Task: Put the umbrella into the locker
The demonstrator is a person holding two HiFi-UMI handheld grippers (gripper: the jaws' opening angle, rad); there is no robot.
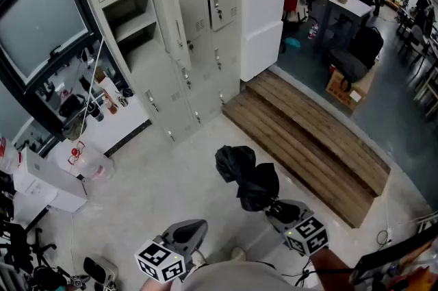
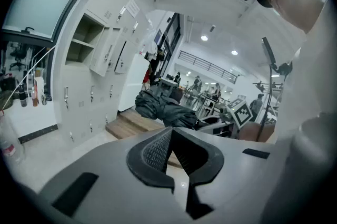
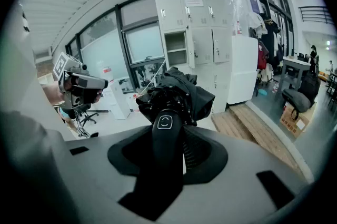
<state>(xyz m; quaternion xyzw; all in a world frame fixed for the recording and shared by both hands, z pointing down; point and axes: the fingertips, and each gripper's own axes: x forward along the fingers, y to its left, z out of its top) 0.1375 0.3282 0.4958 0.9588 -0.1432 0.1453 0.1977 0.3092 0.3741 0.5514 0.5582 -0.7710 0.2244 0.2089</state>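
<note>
A folded black umbrella [image 1: 246,176] sticks out over the floor from my right gripper [image 1: 277,209]. Its handle [image 3: 166,136] sits between that gripper's jaws, and its bunched canopy [image 3: 179,92] fills the space ahead of my right gripper [image 3: 176,130]. My left gripper [image 1: 195,228] hangs lower left of the umbrella, apart from it. In the left gripper view my left gripper [image 2: 171,133] has its pads together with nothing between them. The grey locker bank [image 1: 185,43] stands ahead, with one door [image 1: 168,19] swung open on a compartment [image 1: 133,26] with a shelf.
A wooden step platform [image 1: 308,135] runs along the right. A white cabinet [image 1: 261,16] stands beside the lockers. A white box [image 1: 44,187] and a clear plastic jug [image 1: 85,163] lie at the left. Desks and chairs [image 1: 356,43] fill the back right.
</note>
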